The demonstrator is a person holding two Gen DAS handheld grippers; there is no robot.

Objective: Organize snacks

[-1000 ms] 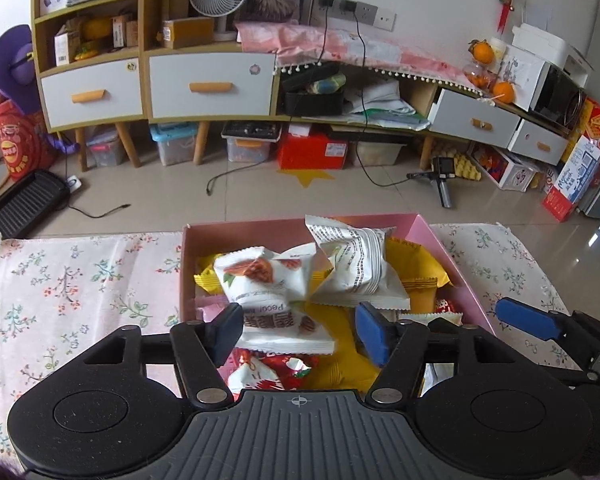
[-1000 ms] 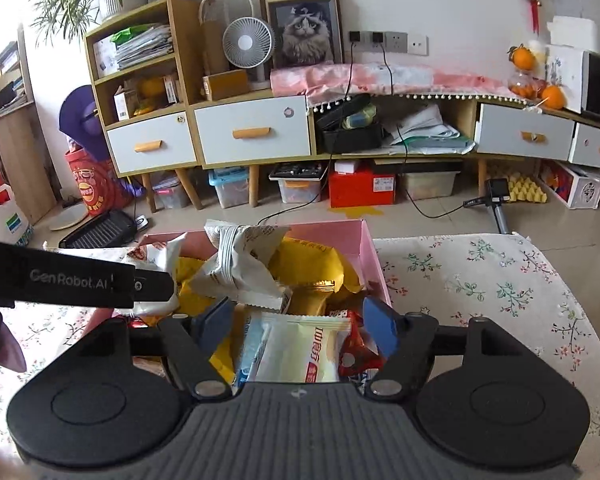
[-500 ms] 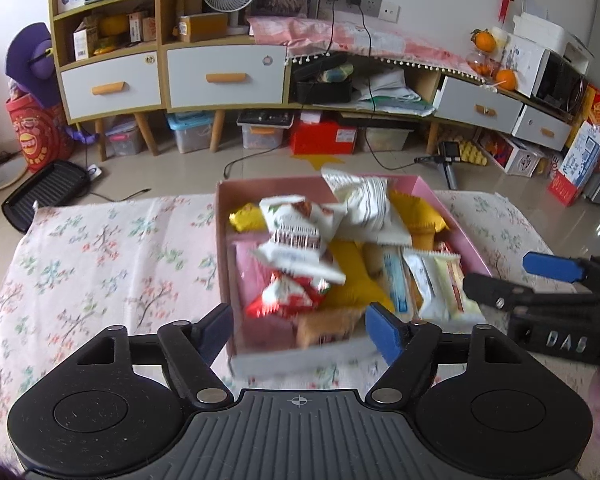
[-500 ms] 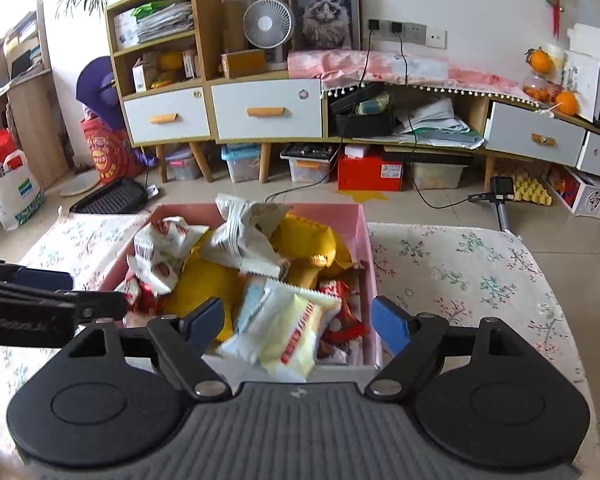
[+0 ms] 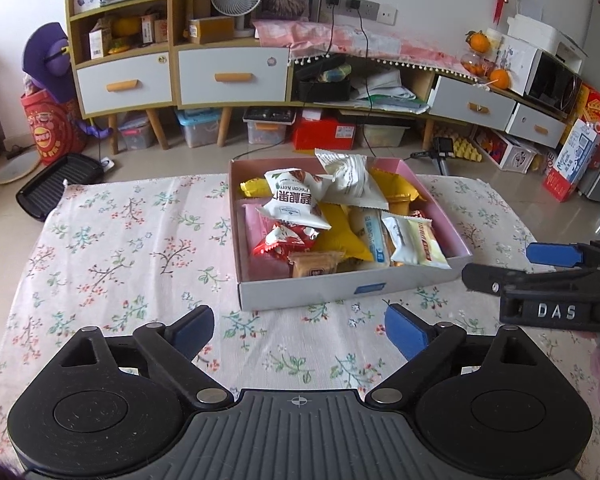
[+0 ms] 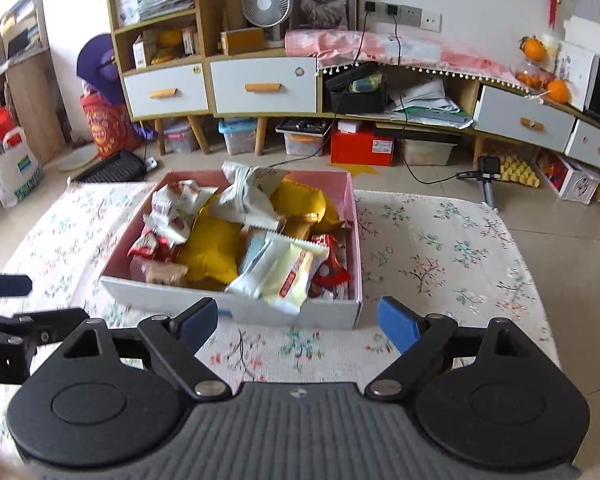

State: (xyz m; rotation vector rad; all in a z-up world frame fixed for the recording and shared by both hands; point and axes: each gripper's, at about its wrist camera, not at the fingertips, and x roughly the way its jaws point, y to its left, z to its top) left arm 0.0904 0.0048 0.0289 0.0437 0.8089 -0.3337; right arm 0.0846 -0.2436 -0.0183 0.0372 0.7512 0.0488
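A pink-lined cardboard box (image 5: 344,288) (image 6: 236,308) sits on the floral tablecloth, filled with several snack packets: white pecan packs (image 5: 296,200), yellow bags (image 6: 212,252), red wrappers (image 5: 284,238) and a cream bar pack (image 6: 284,276). My left gripper (image 5: 300,330) hovers in front of the box's near wall, jaws opening wide with nothing between them. My right gripper (image 6: 298,320) is likewise just short of the box, jaws opening and empty. Each gripper shows at the edge of the other's view.
The floral tablecloth (image 5: 120,248) spreads left and right of the box. Beyond the table's far edge lie a tiled floor, a black grill pan (image 5: 56,184), low cabinets with drawers (image 5: 232,76), storage bins and a small tripod (image 6: 486,178).
Both grippers have drawn back from over the snacks to in front of the box, and their jaws have spread wider. The snacks stay in the box.
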